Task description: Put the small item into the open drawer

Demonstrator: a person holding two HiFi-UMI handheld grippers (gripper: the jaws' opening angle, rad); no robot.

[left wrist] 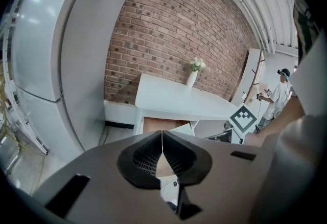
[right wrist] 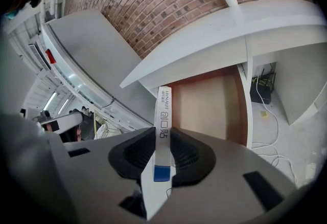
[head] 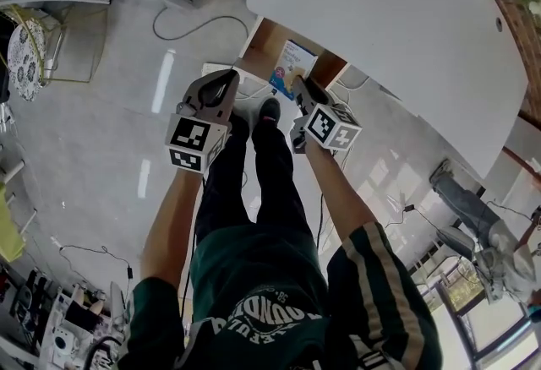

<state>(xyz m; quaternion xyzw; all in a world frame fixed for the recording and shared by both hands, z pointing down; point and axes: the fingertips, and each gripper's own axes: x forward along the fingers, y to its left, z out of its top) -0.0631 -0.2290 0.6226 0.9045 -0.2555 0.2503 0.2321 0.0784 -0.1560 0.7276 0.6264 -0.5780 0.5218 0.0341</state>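
Observation:
My right gripper (right wrist: 162, 154) is shut on a thin white box (right wrist: 162, 131) with blue print, held edge-on between the jaws. In the head view the box (head: 293, 67) shows its printed face just ahead of the right gripper (head: 302, 92), over the open wooden drawer (head: 270, 51) under the white table (head: 397, 13). The right gripper view shows the drawer's bare brown bottom (right wrist: 212, 103) straight ahead. My left gripper (left wrist: 162, 154) is shut with nothing between its jaws; it hangs left of the drawer (left wrist: 158, 125), and the head view shows it (head: 215, 94) beside the right one.
A large grey cabinet (left wrist: 56, 54) stands to the left. A white vase with flowers (left wrist: 193, 75) sits on the table against the brick wall (left wrist: 173, 28). Cables (head: 190, 22) lie on the floor. A person (left wrist: 278, 97) stands far right. My legs and shoe (head: 269, 111) are below the drawer.

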